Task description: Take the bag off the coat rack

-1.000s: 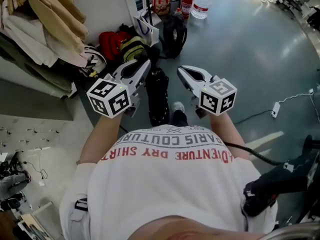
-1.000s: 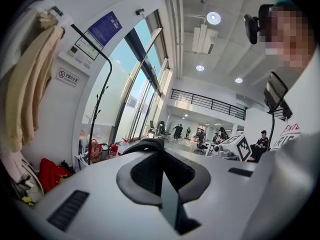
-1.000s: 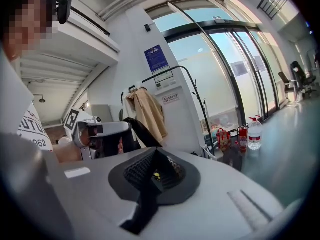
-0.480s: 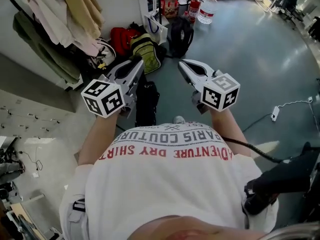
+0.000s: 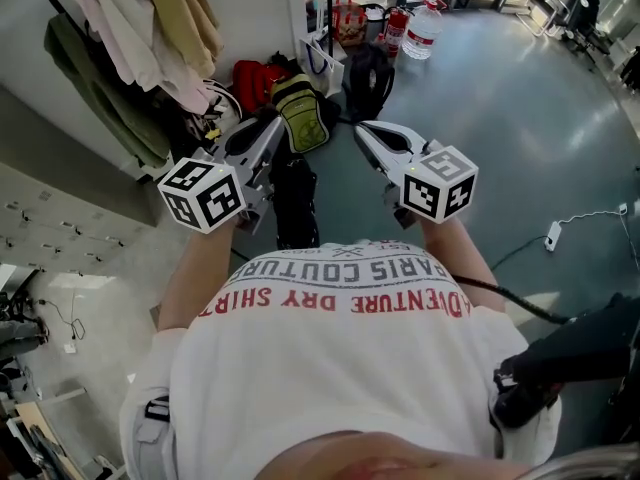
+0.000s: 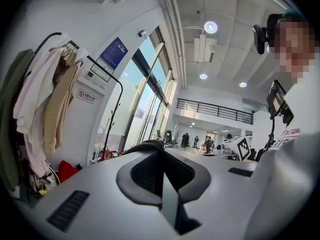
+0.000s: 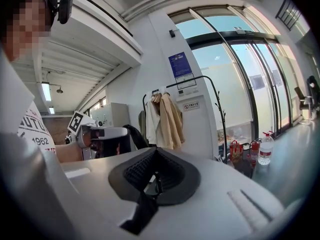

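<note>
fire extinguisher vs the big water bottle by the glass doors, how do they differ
The fire extinguisher is red; the water bottle is clear with a red cap. The extinguisher is slim, the bottle clearly wider. The extinguisher stands next to the small red bag, the bottle beyond it. Both stand upright on the floor, side by side.
</note>
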`<state>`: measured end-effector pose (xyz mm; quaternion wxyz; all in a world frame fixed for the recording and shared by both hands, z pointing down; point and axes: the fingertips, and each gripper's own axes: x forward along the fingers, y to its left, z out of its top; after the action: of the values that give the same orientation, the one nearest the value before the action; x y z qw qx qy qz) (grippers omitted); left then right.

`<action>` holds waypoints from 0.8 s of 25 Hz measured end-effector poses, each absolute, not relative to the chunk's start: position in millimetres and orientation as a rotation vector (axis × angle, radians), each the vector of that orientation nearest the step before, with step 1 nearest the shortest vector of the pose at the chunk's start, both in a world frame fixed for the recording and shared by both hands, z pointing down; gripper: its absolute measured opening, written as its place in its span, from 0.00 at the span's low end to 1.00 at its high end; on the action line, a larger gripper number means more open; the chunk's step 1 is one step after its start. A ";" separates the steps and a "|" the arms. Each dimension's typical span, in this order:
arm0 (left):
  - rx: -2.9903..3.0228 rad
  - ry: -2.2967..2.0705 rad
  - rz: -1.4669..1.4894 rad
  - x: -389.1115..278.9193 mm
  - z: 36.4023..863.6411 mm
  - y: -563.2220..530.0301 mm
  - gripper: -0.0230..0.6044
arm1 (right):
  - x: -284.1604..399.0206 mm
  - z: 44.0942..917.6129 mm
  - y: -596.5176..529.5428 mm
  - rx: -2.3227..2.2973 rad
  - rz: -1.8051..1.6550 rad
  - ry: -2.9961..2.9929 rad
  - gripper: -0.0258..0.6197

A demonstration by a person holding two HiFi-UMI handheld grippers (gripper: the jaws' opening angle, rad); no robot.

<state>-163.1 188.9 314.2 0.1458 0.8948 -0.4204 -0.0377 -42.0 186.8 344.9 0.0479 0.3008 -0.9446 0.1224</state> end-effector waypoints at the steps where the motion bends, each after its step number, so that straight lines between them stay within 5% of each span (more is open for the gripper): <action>1: 2.576 -1.210 -0.113 -163.2 313.2 188.5 0.07 | -41.8 345.2 187.5 0.917 0.376 -2.879 0.04; 20: 2.577 -1.121 -0.092 -142.0 325.8 180.9 0.07 | -31.1 355.0 190.4 0.966 0.396 -2.846 0.04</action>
<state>-142.0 180.9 325.8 0.1641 0.9041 -0.3932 -0.0322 -31.1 190.4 355.0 0.0551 0.3183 -0.9373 0.1306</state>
